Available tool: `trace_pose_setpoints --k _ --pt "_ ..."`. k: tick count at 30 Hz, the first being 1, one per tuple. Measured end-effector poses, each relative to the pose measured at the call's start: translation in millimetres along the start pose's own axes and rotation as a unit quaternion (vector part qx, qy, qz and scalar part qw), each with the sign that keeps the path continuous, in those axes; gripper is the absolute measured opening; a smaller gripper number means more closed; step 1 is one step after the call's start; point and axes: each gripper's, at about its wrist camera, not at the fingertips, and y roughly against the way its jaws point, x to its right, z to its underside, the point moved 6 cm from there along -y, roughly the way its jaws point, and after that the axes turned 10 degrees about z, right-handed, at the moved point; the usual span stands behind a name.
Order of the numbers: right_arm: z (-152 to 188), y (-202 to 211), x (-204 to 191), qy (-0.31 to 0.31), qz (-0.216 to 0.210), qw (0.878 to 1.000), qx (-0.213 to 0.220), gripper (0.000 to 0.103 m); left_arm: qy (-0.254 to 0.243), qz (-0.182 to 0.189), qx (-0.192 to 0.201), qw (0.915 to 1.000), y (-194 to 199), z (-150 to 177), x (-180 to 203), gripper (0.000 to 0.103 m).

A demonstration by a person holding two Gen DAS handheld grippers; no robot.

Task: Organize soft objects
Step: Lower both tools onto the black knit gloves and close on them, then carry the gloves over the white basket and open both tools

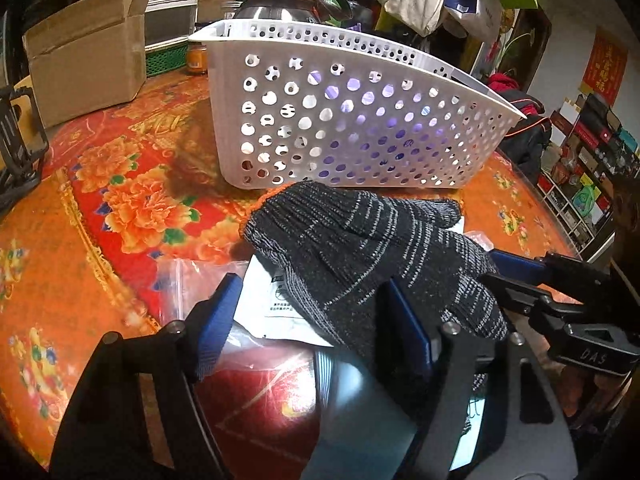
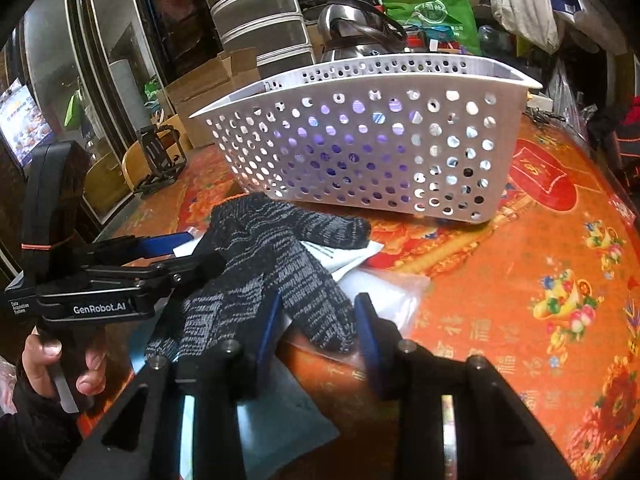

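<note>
The white basket (image 1: 344,120) sits at 12 o'clock on the floral tablecloth (image 1: 132,184), and the dark knit glove (image 1: 360,248) lies just in front on a clear plastic bag (image 2: 384,288). It's floppy, grey-flecked, with an orange cuff. The left gripper (image 1: 308,312) and right gripper (image 2: 316,328) each straddle glove fingers, but the jaws aren't visibly clamped. The bag could easily get pinched and dragged along.

Both views are bright and saturated at the centre, darkening to black in the rounded corners. Strong fisheye bending curves the basket (image 1: 352,120) rim and the table (image 1: 120,208) edge. Violet light glows through the basket's holes. Near the lens, a pale glare patch sits between the blurred black tool arms.
</note>
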Motion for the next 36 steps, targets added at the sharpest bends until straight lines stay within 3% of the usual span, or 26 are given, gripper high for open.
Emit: trace_pose_setpoints --k 4,11,14,25,36 --pt "0 -1 -1 0.001 -0.004 1.0 -0.001 0.017 -0.016 0.0 0.003 0.9999 -1 1 4 0.049" --pt "0 4 -3 0.011 0.001 1.0 0.011 0.012 -0.016 0.0 0.014 0.9998 5 0 5 0.015" --pt "-1 7 -6 0.019 0.005 1.0 0.02 0.011 -0.018 0.001 0.015 0.9997 6 1 6 0.01" --pt "-4 22 -9 0.028 0.005 0.998 0.059 0.011 -0.022 -0.004 0.028 0.9994 13 5 10 0.007" --pt "-8 33 -14 0.035 0.001 0.995 0.09 0.011 -0.029 -0.015 0.079 0.9963 37 0 11 0.006"
